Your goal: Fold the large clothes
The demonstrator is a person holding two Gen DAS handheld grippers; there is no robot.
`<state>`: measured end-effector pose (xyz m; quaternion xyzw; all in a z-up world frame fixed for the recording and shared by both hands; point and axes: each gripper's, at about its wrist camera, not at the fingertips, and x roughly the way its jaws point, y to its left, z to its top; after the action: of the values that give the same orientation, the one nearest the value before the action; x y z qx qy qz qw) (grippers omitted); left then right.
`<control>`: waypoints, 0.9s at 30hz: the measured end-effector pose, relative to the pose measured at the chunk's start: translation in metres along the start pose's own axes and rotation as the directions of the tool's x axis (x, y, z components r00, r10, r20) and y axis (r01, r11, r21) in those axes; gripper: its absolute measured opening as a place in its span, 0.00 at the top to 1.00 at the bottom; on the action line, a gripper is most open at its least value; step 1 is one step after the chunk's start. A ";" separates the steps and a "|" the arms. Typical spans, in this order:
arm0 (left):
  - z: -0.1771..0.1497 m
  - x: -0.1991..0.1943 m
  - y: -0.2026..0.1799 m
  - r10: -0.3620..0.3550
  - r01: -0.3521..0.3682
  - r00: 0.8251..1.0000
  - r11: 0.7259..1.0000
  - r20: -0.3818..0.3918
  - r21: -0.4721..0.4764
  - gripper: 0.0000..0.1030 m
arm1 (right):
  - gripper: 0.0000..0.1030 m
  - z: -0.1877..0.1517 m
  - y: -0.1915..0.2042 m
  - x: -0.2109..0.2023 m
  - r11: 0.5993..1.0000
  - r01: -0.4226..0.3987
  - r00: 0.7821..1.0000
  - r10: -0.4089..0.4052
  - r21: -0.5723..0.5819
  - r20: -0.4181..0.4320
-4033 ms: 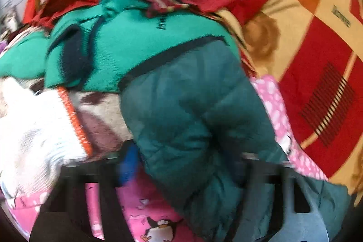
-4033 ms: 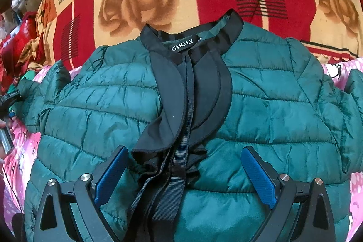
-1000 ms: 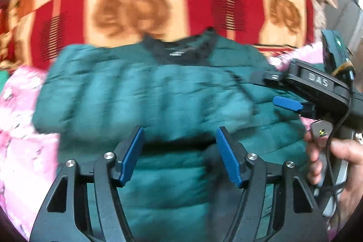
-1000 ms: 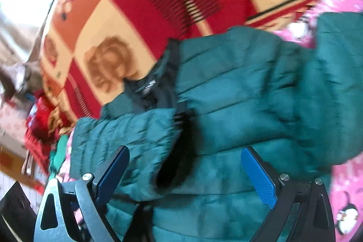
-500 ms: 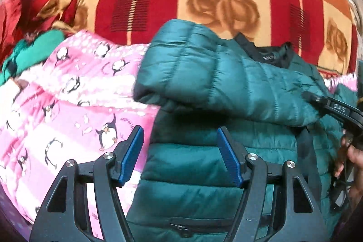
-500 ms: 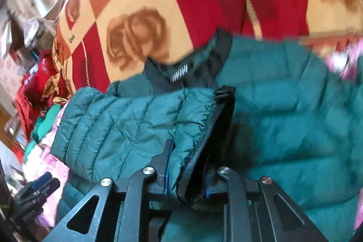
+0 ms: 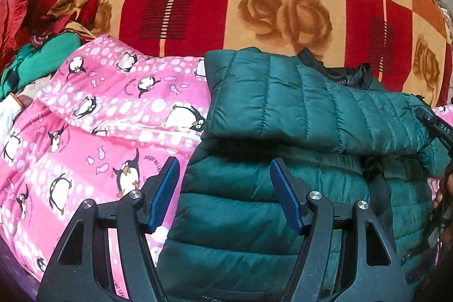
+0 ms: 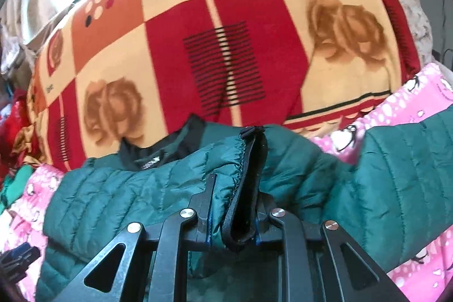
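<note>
One quilted green jacket (image 7: 297, 109), sleeve folded across.

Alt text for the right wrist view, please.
The right gripper is clamped on the black-edged cuff of a green puffer jacket, its sleeve folded across the body, on a pink penguin blanket and red rose-print cover.

One green quilted jacket (image 7: 283, 205), one pink penguin blanket (image 7: 99, 132), one red-and-cream rose blanket (image 7: 226, 4), two tongs (image 7: 223, 194) (image 8: 232, 217), and one heap of red and green clothes (image 7: 36, 19) at the bed's left edge.
</note>
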<state>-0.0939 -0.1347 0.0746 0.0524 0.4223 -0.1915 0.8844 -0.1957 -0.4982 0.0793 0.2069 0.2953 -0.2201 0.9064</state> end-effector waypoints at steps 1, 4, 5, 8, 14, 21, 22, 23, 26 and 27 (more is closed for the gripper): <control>0.000 0.001 -0.002 0.002 -0.002 1.000 1.000 0.000 0.006 0.35 | 0.83 -0.001 -0.003 0.004 1.000 0.004 1.000 -0.004 0.006 -0.008; 0.002 0.004 -0.005 0.013 -0.013 1.000 1.000 -0.005 0.020 0.35 | 0.83 -0.009 -0.013 0.021 0.999 0.035 0.998 -0.034 0.023 -0.050; 0.003 0.004 -0.005 0.015 -0.015 1.000 1.000 -0.007 0.021 0.35 | 0.83 -0.013 -0.017 0.025 0.998 0.043 0.997 -0.041 0.036 -0.066; 0.005 -0.002 -0.004 0.011 -0.011 1.000 1.000 0.007 0.019 0.35 | 0.81 -0.020 -0.030 0.042 0.994 0.050 0.987 -0.034 0.098 -0.156; 0.020 -0.016 -0.003 0.032 -0.035 0.998 0.999 0.063 0.040 0.35 | 0.49 -0.010 -0.036 0.005 0.983 0.097 0.992 -0.084 0.153 -0.090; 0.034 0.006 -0.009 0.041 -0.042 0.997 0.999 0.058 0.010 0.35 | 0.45 -0.007 0.003 -0.033 0.996 -0.073 0.997 0.075 0.042 -0.037; 0.036 0.012 -0.012 0.038 -0.039 0.998 0.999 0.055 0.006 0.35 | 0.45 -0.011 0.012 -0.028 0.995 -0.102 0.992 0.102 0.012 -0.068; 0.037 0.018 -0.015 0.037 -0.038 0.998 0.999 0.046 0.004 0.35 | 0.45 -0.015 0.018 -0.023 0.992 -0.123 0.988 0.122 -0.006 -0.096; 0.038 0.035 -0.023 0.026 -0.026 0.999 1.000 0.018 -0.007 0.35 | 0.45 -0.029 0.031 -0.006 0.988 -0.153 0.976 0.145 -0.036 -0.164; 0.037 0.042 -0.024 0.015 -0.015 1.000 1.000 0.002 -0.015 0.35 | 0.45 -0.033 0.034 0.001 0.988 -0.145 0.974 0.134 -0.047 -0.182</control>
<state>-0.0521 -0.1787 0.0682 0.0488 0.4223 -0.1818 0.8867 -0.1923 -0.4542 0.0630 0.2188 0.3665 -0.1277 0.8953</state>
